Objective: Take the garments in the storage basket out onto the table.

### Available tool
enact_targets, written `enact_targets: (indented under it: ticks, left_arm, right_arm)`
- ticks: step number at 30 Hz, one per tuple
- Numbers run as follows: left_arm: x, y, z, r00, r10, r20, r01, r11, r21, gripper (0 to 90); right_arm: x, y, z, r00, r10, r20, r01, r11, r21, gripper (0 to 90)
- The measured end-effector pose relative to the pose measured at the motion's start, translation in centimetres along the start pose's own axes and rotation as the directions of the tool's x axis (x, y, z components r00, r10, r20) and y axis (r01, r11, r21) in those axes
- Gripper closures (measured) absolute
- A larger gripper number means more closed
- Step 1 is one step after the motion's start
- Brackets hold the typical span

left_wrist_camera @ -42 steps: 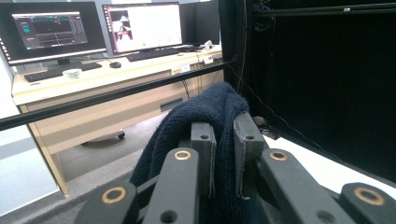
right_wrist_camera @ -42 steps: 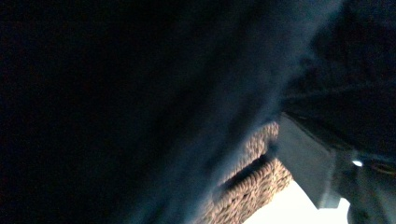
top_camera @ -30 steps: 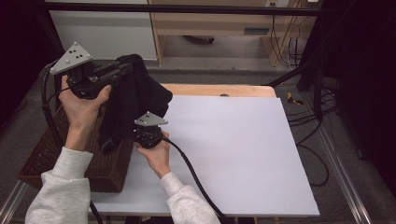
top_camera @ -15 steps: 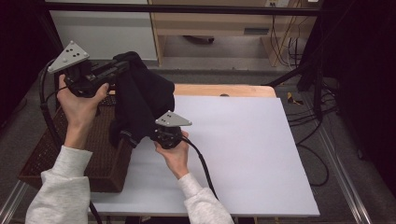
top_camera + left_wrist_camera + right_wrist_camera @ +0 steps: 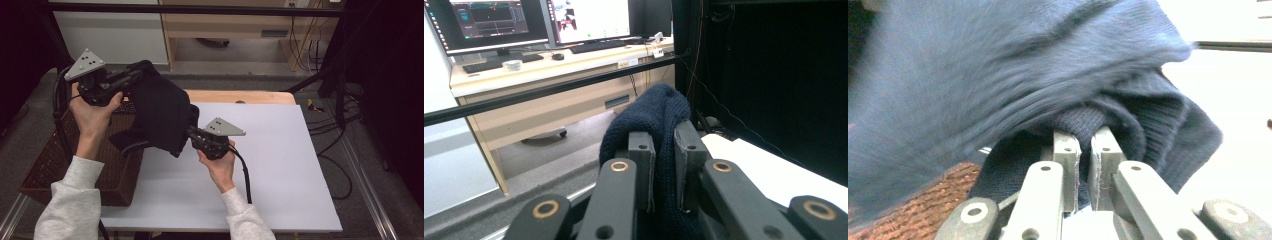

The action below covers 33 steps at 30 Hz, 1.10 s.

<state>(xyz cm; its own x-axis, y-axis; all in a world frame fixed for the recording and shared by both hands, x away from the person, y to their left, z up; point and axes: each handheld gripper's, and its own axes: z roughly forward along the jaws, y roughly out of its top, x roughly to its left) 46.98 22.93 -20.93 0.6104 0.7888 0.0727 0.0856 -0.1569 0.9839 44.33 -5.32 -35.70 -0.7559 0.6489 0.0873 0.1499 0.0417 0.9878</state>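
Risk 1: I judge the hanging lower edge of the dark navy knit garment (image 5: 160, 115) could snag on the rim of the woven basket (image 5: 107, 172) at 8 o'clock as I carry it over, dragging fabric from one grip.

Risk 2: the fingers of the right gripper (image 5: 192, 132) pinch only a thin fold; a sharp pull could slip it free.

Status: the left gripper (image 5: 135, 75), at 10 o'clock, is clamped on the garment's top fold. The garment hangs bunched between both grippers, above the basket and the left edge of the white tabletop (image 5: 280, 165). Its knit is soft, ribbed and creased.
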Motion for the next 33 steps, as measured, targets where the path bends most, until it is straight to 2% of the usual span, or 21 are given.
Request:
enact_targets:
  ticks: [3, 9, 14, 16, 23, 33]
  left_arm:
    - [-0.3, 0.0, 0.2, 1.0000, 0.006, 0.007, -0.006, 1.0000, 0.001, 81.0]
    - [-0.4, 0.0, 0.2, 0.9999, 0.002, 0.012, -0.002, 1.0000, -0.008, 81.0]
    - [-0.6, -0.1, 0.4, 0.9998, 0.005, 0.018, -0.005, 1.0000, -0.004, 81.0]
    - [-0.7, -0.1, 0.5, 0.9998, 0.003, 0.019, -0.003, 1.0000, -0.004, 81.0]
    - [-1.2, -0.2, 1.0, 0.9993, 0.008, 0.036, -0.009, 1.0000, 0.002, 81.0]
    - [-2.1, 0.0, 1.6, 0.9980, 0.017, 0.061, -0.017, 0.9998, 0.002, 81.0]
  right_arm:
    - [-0.4, 0.4, -0.7, 0.9998, -0.017, 0.014, 0.017, 1.000, 0.004, 85.3]
    - [-1.4, 1.7, -2.5, 0.9990, -0.016, 0.041, 0.017, 0.999, -0.033, 85.4]
    - [-1.8, 2.4, -3.5, 0.9975, -0.036, 0.061, 0.038, 0.999, -0.031, 85.4]
    - [-2.0, 2.5, -3.7, 0.9973, -0.033, 0.065, 0.035, 0.999, -0.030, 85.4]
    - [-3.4, 3.4, -5.6, 0.9926, -0.016, 0.121, 0.024, 0.998, -0.063, 85.4]
    - [-4.4, 5.1, -7.6, 0.9850, -0.024, 0.171, 0.041, 0.995, -0.093, 85.5]
